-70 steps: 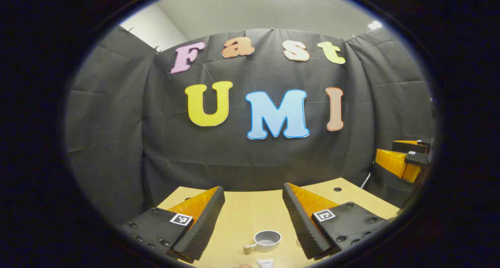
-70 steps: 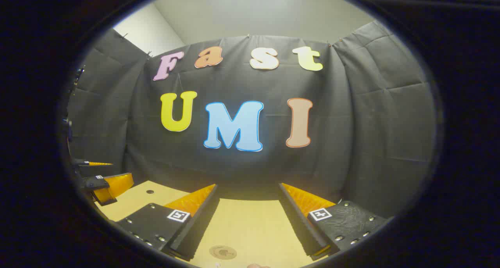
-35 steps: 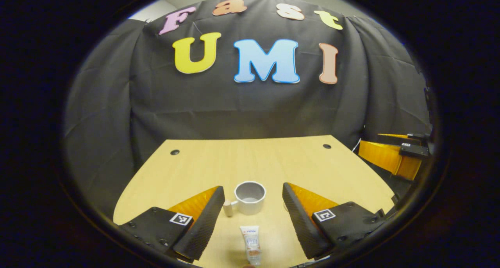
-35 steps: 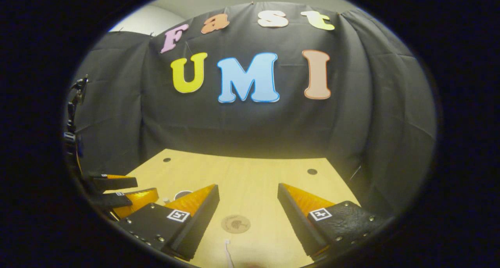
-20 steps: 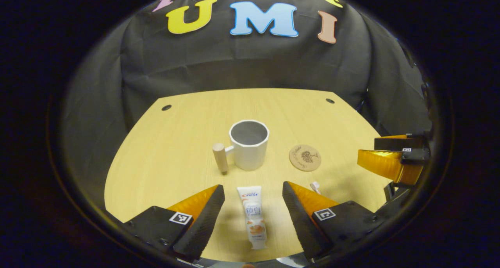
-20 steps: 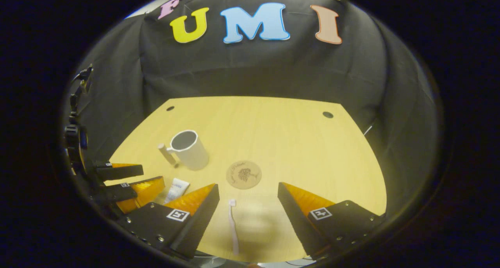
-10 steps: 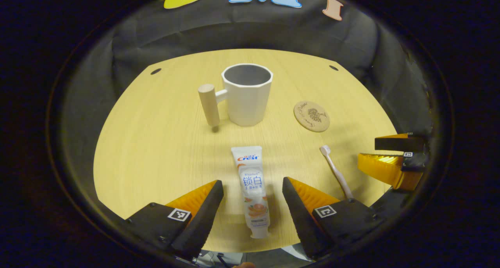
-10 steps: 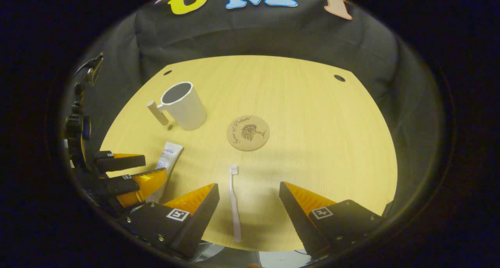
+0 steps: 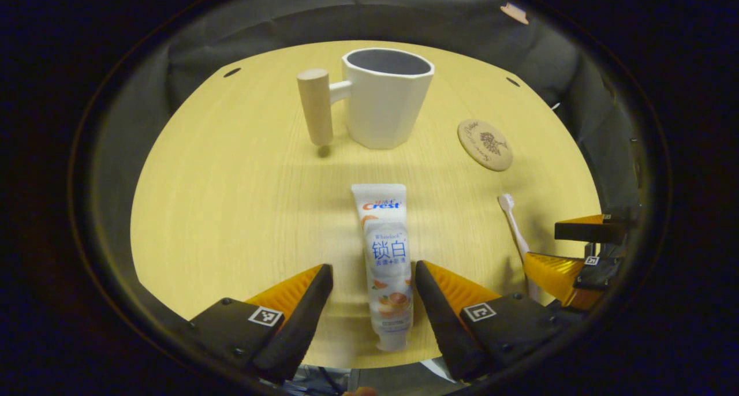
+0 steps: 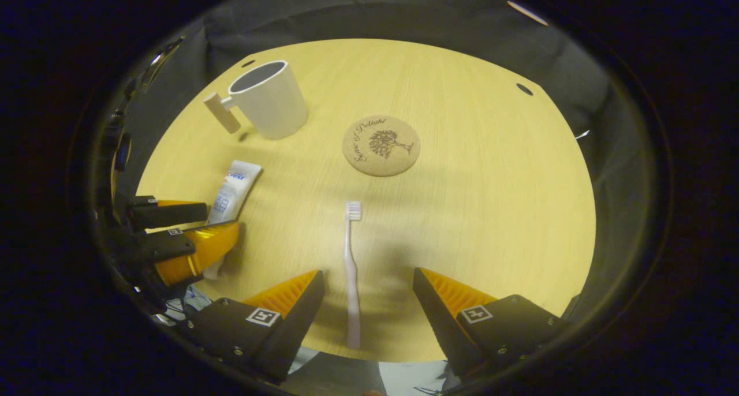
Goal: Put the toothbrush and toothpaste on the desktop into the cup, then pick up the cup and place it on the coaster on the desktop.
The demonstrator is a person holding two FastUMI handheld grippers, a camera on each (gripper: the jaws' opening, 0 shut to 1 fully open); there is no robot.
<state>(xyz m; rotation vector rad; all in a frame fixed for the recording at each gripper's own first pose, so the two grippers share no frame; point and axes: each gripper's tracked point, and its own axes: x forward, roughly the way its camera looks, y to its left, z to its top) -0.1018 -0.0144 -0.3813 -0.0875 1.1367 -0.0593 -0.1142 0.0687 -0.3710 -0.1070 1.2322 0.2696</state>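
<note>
Fingers of the left gripper (image 9: pixel 372 275) stand spread astride the toothpaste (image 9: pixel 385 257); the right gripper (image 10: pixel 368 280) gapes astride the toothbrush (image 10: pixel 350 275). Closing off-centre could skid either one aside.

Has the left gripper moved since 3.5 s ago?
Yes. The left gripper has tipped down and come forward toward the desktop: it faced the booth wall, and its open fingers now straddle the toothpaste lying before the cup.
</note>
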